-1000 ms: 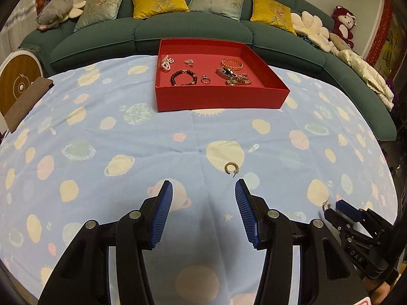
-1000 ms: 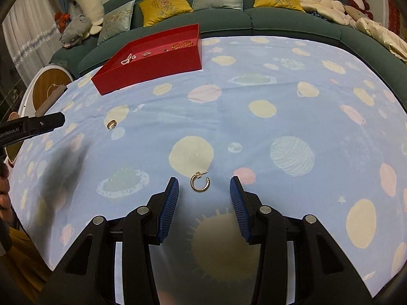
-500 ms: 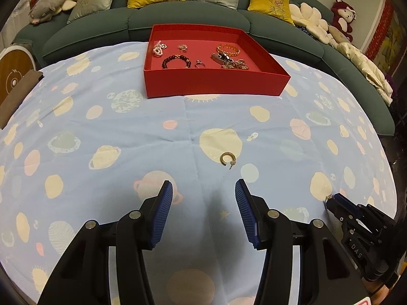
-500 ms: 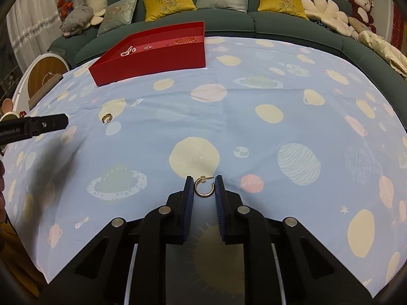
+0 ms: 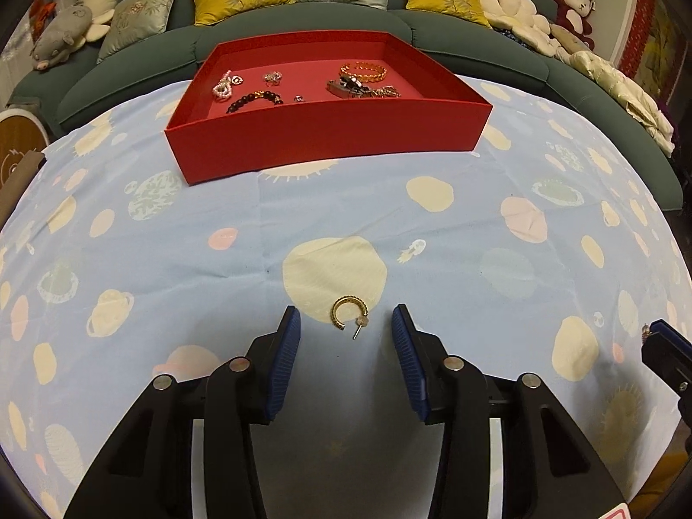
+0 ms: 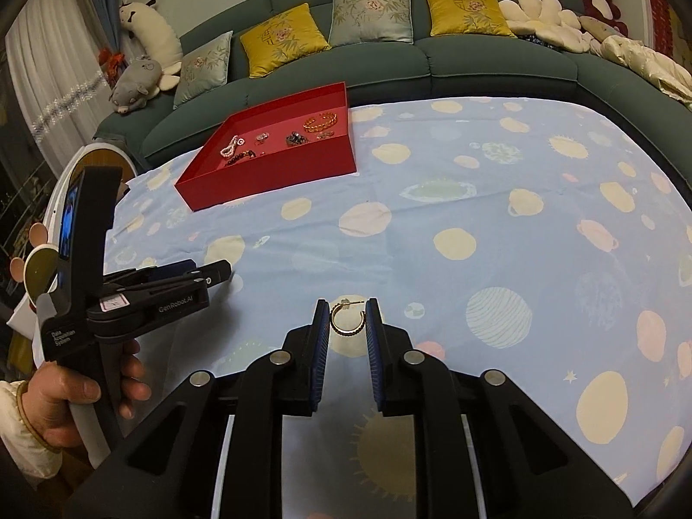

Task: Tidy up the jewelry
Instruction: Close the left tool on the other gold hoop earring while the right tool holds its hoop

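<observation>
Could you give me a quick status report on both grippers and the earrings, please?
Right gripper shut on one gold hoop earring. Left gripper open, second hoop earring on cloth between fingers. Path to red tray unobstructed.

The left wrist view looks forward and down along its fingers, low over the tablecloth [image 5: 173, 259], facing the red tray [image 5: 328, 129] head-on. The right wrist view sits higher and further right, facing the tray [image 6: 277, 177] obliquely. Both share tray, tablecloth and sofa [image 6: 475, 56].
</observation>
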Tool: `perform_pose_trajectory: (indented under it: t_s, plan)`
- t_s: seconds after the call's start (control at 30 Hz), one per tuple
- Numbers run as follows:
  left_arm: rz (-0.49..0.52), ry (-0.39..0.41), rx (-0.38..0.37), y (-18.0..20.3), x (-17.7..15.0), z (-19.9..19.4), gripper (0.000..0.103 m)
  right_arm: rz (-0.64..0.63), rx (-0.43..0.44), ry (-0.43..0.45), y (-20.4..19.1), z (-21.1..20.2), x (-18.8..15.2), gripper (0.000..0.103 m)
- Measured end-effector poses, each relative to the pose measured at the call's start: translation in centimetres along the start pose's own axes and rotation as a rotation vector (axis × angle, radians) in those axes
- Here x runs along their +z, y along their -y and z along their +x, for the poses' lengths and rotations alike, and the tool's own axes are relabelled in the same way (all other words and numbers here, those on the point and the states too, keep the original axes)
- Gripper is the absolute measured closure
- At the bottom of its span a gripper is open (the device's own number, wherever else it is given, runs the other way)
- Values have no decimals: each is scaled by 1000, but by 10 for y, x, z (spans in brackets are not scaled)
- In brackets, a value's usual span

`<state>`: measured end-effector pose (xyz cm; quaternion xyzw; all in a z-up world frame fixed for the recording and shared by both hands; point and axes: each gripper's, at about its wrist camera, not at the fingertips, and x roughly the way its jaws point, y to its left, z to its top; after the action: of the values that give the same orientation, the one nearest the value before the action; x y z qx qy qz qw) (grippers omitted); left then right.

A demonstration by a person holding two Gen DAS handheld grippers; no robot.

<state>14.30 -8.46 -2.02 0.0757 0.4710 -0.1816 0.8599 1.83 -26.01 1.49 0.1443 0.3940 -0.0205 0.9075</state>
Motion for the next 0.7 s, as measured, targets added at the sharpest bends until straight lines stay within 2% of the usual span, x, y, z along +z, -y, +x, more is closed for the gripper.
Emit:
perform_pose_trajectory:
  t_s: [0.2,0.23,0.27,0.5,0.7]
  plan:
    - [51,19,33,7,-2,0,77,17,2,4,6,-1,2,87]
    - [50,20,33,7,-1,0,85,18,2,6,6,-2,3,87]
    - [52,21,33,7,-1,0,88,19,2,7,6,-2,3,87]
    - [51,13,25,6,2,-2,88,17,9,19,5,-7,5,87]
    - [27,54,-11,1,11,-28,88,8,26,51,-3,-17,16,87]
